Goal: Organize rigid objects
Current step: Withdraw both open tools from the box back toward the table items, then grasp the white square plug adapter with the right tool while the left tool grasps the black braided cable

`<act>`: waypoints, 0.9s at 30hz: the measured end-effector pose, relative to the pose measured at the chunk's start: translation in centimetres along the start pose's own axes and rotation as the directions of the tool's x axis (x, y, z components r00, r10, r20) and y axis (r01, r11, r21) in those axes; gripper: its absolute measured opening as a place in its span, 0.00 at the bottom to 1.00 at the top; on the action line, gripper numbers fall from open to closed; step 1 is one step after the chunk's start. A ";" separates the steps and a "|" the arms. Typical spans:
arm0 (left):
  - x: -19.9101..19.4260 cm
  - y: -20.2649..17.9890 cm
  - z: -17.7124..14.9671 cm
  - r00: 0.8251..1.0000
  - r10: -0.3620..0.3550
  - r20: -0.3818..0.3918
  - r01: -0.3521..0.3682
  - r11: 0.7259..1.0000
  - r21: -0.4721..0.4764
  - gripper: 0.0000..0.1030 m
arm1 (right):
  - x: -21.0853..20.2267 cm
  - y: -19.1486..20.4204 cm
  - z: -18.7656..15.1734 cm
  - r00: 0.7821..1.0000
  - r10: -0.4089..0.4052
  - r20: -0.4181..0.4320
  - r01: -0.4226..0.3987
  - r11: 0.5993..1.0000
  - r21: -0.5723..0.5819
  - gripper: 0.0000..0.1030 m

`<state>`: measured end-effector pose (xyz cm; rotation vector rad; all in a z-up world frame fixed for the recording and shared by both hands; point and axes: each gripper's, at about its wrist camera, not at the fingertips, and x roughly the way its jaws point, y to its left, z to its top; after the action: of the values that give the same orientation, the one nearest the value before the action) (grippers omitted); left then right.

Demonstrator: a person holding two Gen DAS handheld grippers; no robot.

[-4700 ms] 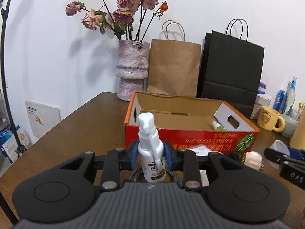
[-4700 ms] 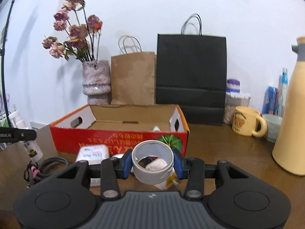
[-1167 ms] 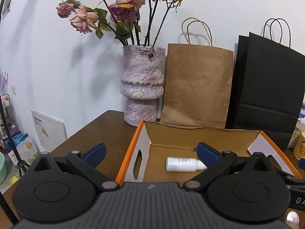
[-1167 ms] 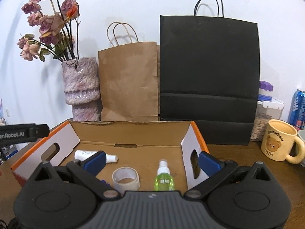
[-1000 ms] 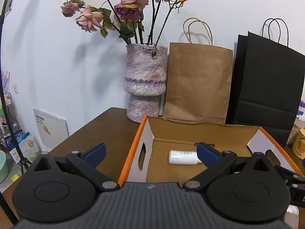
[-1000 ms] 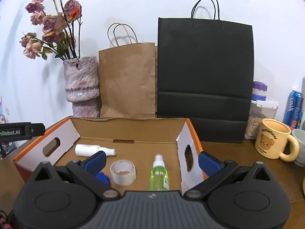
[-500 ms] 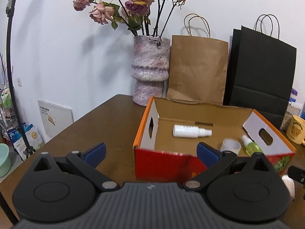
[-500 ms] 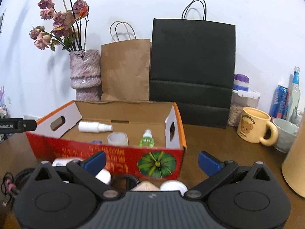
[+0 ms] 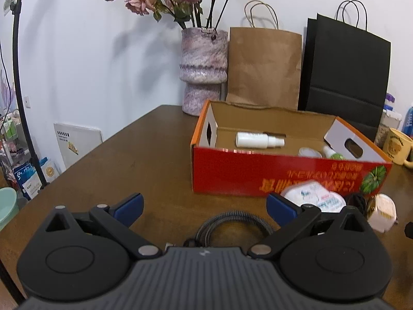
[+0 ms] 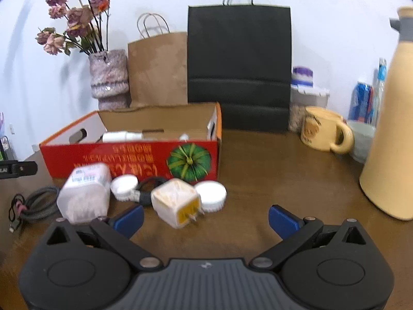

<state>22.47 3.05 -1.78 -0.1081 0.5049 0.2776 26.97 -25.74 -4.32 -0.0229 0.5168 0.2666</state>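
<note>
The red cardboard box (image 9: 232,175) holds a white spray bottle (image 9: 254,140), a tape roll (image 9: 309,152) and a green spray bottle (image 9: 333,153). In front of it on the table lie a white packet (image 10: 84,192), a white plug adapter (image 10: 176,201), two white round lids (image 10: 211,195) and a coiled dark cable (image 9: 232,223). My left gripper (image 9: 204,206) is open and empty, above the cable. My right gripper (image 10: 204,218) is open and empty, just in front of the adapter. The box also shows in the right wrist view (image 10: 144,157).
A vase of dried roses (image 9: 204,72), a brown paper bag (image 9: 263,67) and a black bag (image 9: 343,72) stand behind the box. A yellow mug (image 10: 325,129), a cream jug (image 10: 392,129), cans and a jar stand at the right. The table's left edge drops off.
Both grippers released the spray bottle and tape roll into the box, then pulled back and down toward the table's front. Both now hover open over the loose items.
</note>
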 end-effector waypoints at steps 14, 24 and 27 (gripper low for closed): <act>-0.4 0.2 -0.6 0.999 -0.020 -0.027 0.021 1.000 0.010 1.00 | 2.7 1.4 0.3 1.000 0.012 -0.023 -0.013 0.998 -0.057 0.99; 0.5 1.4 0.0 0.999 -0.003 -0.052 0.000 0.999 -0.050 1.00 | 6.5 3.7 1.7 0.996 0.055 -0.073 -0.065 0.989 -0.129 0.56; 0.5 1.4 0.0 0.999 -0.003 -0.050 0.001 0.999 -0.050 1.00 | 6.3 3.6 1.6 0.996 0.057 -0.068 -0.065 0.991 -0.120 0.55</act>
<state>22.51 4.53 -2.05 -0.1648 0.5475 0.2862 32.08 -20.59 -5.85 -0.1354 0.5649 0.3577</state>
